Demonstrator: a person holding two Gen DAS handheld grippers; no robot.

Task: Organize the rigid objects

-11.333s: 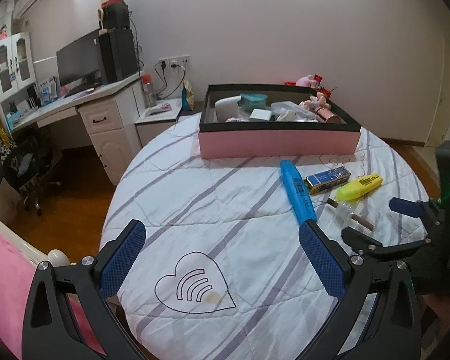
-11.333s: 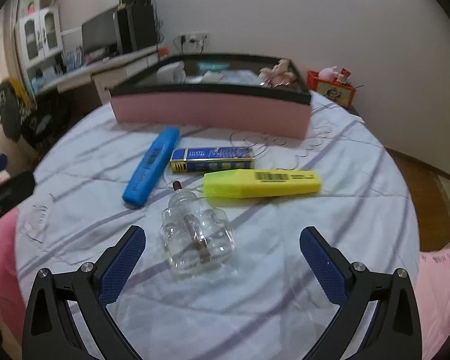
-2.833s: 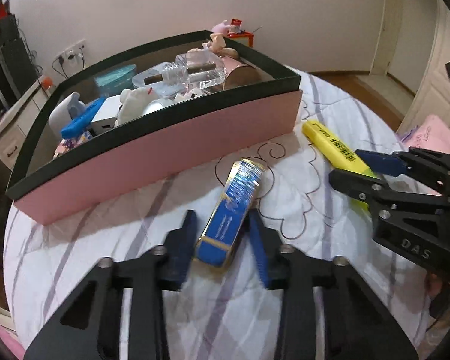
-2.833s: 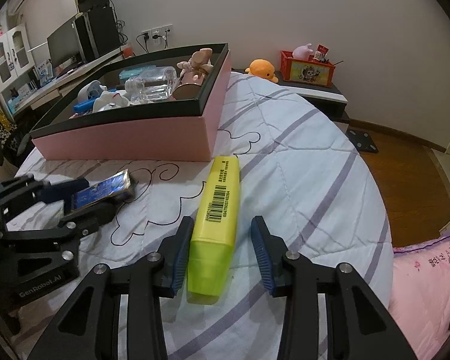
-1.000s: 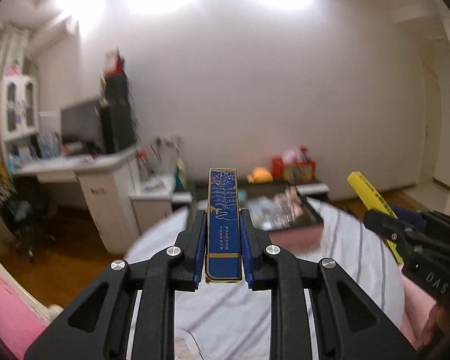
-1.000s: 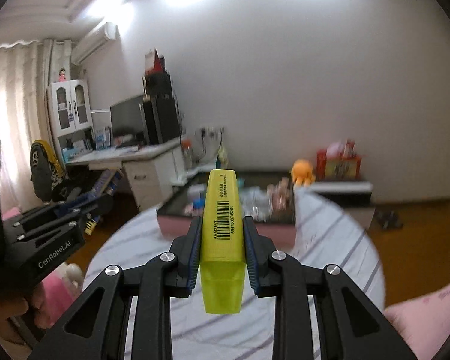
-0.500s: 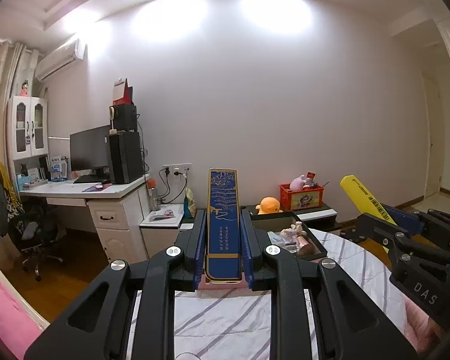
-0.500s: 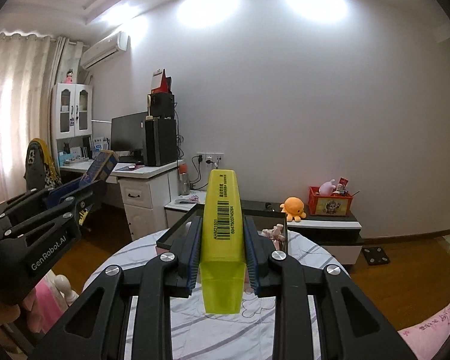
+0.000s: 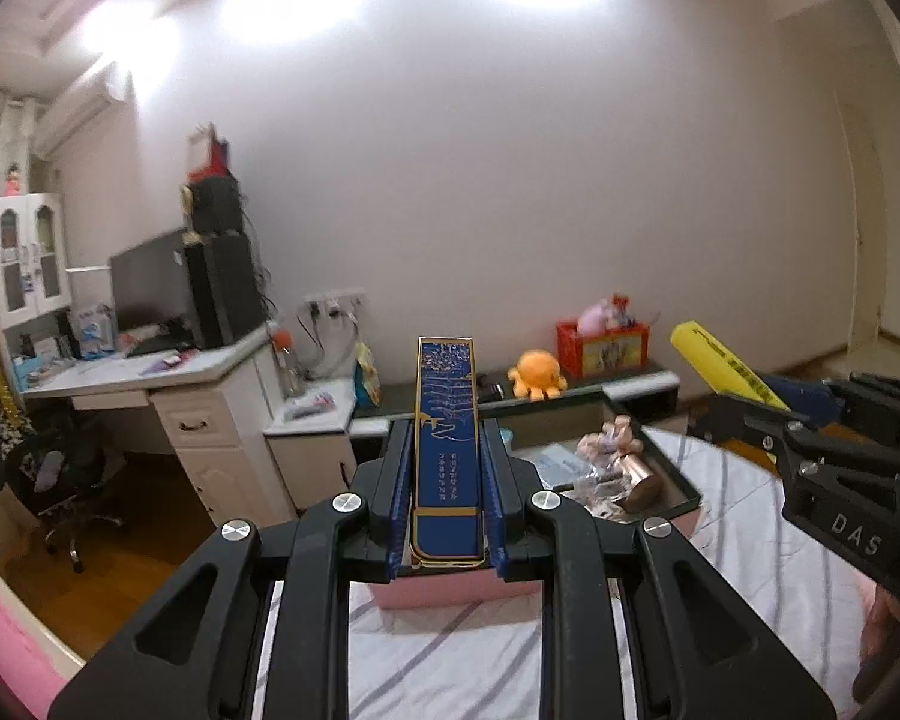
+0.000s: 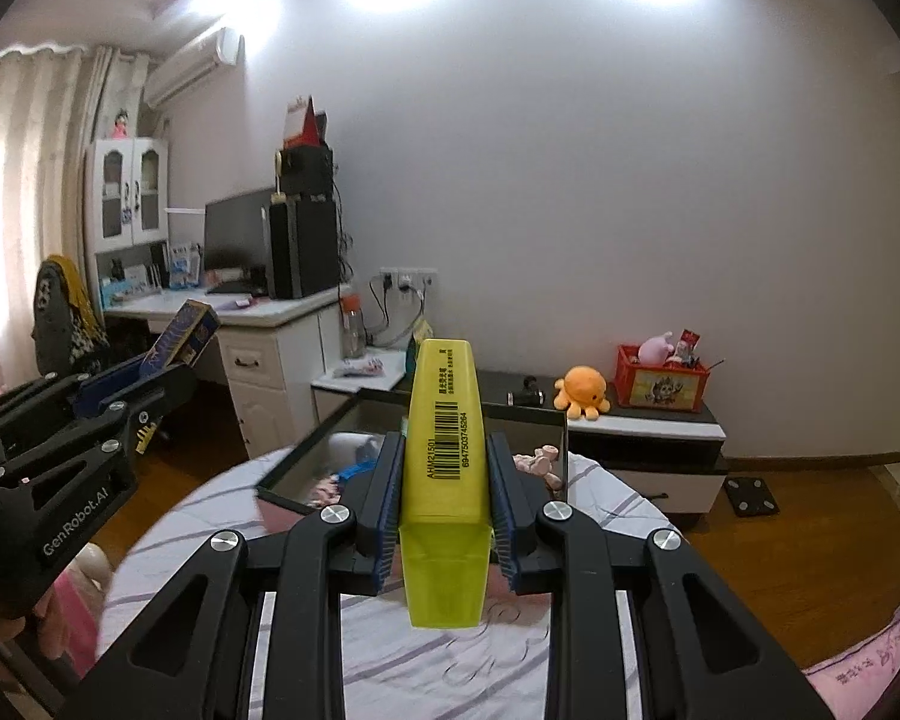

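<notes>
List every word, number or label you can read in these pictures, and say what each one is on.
"AHM21501", along the yellow highlighter held in the right gripper.
"6947503745264", under the barcode on it.
"GenRobot.AI", on the left gripper body.
"DAS", on the right gripper's body, seen from the left wrist.
Small print on the blue box and the highlighter's top: too small to read.

The left tongs (image 9: 447, 495) are matt black plastic with ribbed blue pads and bright metal screws. They pinch a glossy blue box (image 9: 447, 450) with gilt edging. The yellow highlighter (image 10: 445, 450) is smooth, shiny plastic. The bed (image 9: 462, 654) wears soft striped cloth. The floor (image 10: 810, 540) is polished wood.
</notes>
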